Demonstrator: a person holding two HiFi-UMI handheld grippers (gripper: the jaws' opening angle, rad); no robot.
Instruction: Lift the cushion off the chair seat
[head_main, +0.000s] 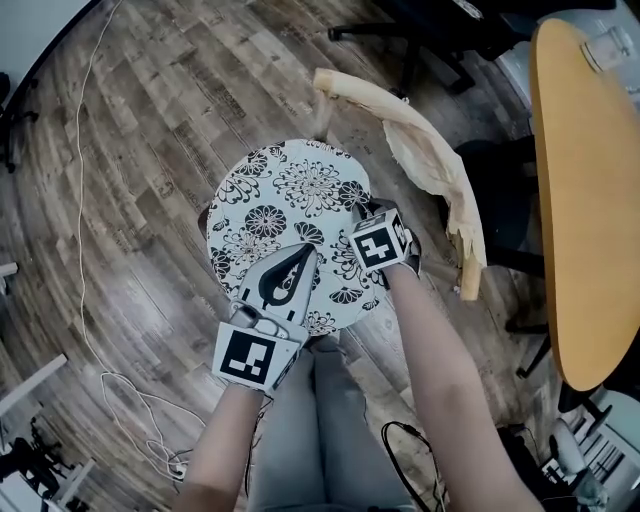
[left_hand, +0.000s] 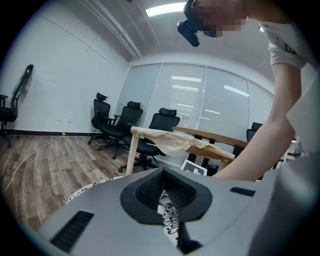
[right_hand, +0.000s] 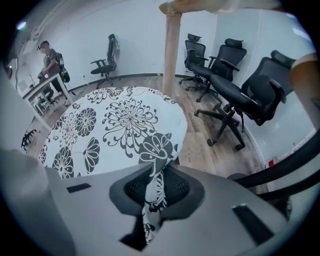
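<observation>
A round white cushion (head_main: 285, 200) with black flower print lies on the chair seat, and the right gripper view shows its broad top (right_hand: 115, 125). My left gripper (head_main: 300, 258) is at its near edge, jaws shut on a pinch of the printed fabric (left_hand: 170, 220). My right gripper (head_main: 365, 215) points steeply down at the cushion's right edge. Its jaws (right_hand: 155, 187) are shut on a bunched fold of the same cloth (right_hand: 152, 200). In the left gripper view the jaws (left_hand: 164, 192) face the chair back.
The wooden chair back, wrapped in cream material (head_main: 430, 150), rises behind and to the right of the seat. A yellow table (head_main: 590, 200) stands at the right. Black office chairs (right_hand: 235, 95) stand on the wood floor. A white cable (head_main: 90, 300) runs along the left.
</observation>
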